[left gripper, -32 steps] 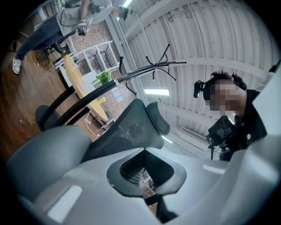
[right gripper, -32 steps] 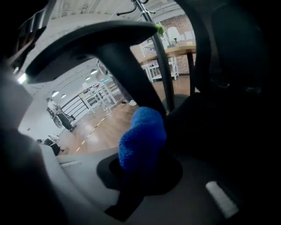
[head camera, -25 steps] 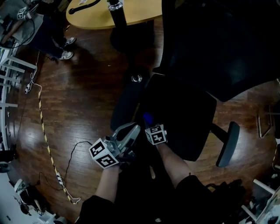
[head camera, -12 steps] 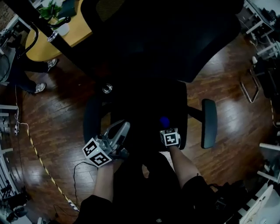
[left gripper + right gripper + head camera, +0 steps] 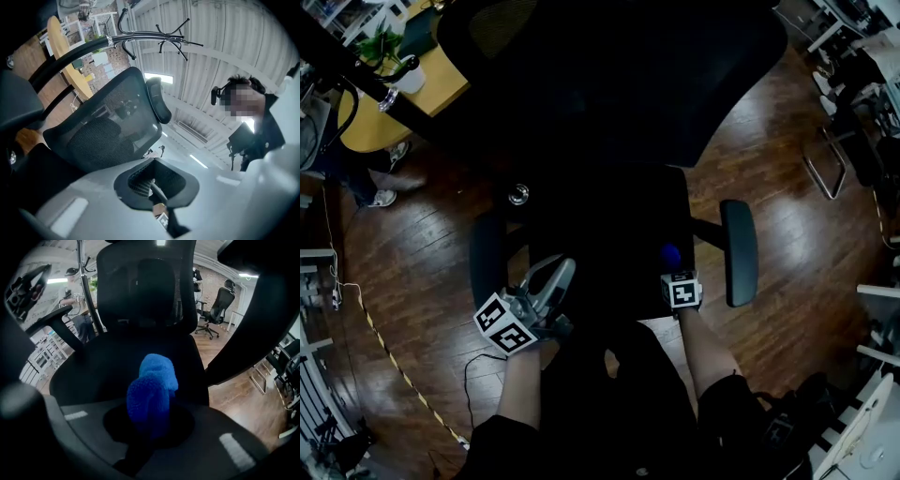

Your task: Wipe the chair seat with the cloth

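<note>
the right gripper (image 5: 150, 425) has its jaws closed on a bunched blue cloth (image 5: 152, 387) — the cloth sticks out ahead of them over the black chair seat (image 5: 108, 369). beyond stands the mesh backrest (image 5: 145, 287), an armrest (image 5: 51, 319) at left, wooden floor (image 5: 239, 397) at right — and farther off, another office chair (image 5: 218, 305).

Dark wooden floor (image 5: 422, 281) carries the black chair (image 5: 609, 220) and a cable (image 5: 398, 375).

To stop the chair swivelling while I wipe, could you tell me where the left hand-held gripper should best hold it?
Grip the left armrest across its narrow width, coming down from above with the left hand-held gripper: it is a slim, long pad lying just beside that gripper.
</note>
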Motion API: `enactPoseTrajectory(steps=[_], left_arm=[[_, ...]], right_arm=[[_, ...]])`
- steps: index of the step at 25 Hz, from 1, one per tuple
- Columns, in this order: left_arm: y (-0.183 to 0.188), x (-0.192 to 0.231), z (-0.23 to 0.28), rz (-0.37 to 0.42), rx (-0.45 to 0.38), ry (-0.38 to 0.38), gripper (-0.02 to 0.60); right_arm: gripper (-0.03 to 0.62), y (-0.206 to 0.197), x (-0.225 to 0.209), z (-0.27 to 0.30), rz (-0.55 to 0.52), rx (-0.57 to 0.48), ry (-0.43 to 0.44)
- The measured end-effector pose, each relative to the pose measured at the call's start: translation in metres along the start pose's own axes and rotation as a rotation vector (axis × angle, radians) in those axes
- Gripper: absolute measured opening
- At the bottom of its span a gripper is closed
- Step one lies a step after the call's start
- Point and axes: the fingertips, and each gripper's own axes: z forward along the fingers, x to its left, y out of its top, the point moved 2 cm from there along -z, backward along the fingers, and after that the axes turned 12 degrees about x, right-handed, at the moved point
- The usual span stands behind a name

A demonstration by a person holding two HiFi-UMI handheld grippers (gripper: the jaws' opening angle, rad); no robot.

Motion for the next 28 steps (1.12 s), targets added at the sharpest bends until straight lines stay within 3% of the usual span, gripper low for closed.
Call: enactPoseTrajectory(steps=[3,5,8,12,16,18,21,28], left_arm=[[0.003,0.002,-0.015,0.001,-0.023,0.017,-0.003],[0.006,0.003,-0.027,0.002,-0.041,0.036,-0.003],[0.012,0.002,-0.046,0.0,-0.077,0.067,-0.003],[0.019,0.003,-0.085,0.011,-0.127,0.13,-0.003],[0.018,0.009,-0.124,0.014,-0.183,0.213,-0.003],[0.02,0.01,-0.137,0.012,-0.202,0.229,-0.003],[0.024,0.006,-0.153,0.014,-0.228,0.244,-0.003],[0.018,0.003,-0.156,0.014,-0.233,0.227,-0.003]], right_arm=[[0.035,0.004,0.002,-0.002,0.079,-0.017,-0.009],[0.035,0.02,0.031,-0.005,0.1,-0.056,0.044],[0.035,0.046,0.111,0.002,0.007,-0.086,0.181],[0.035,0.063,0.235,0.018,-0.142,-0.05,0.346],[0.035,0.048,0.342,0.017,-0.314,0.005,0.499],[0.035,0.024,0.375,0.018,-0.41,0.056,0.529],[0.035,0.0,0.39,0.023,-0.509,0.07,0.521],[0.035,-0.007,0.375,0.021,-0.53,0.04,0.532]])
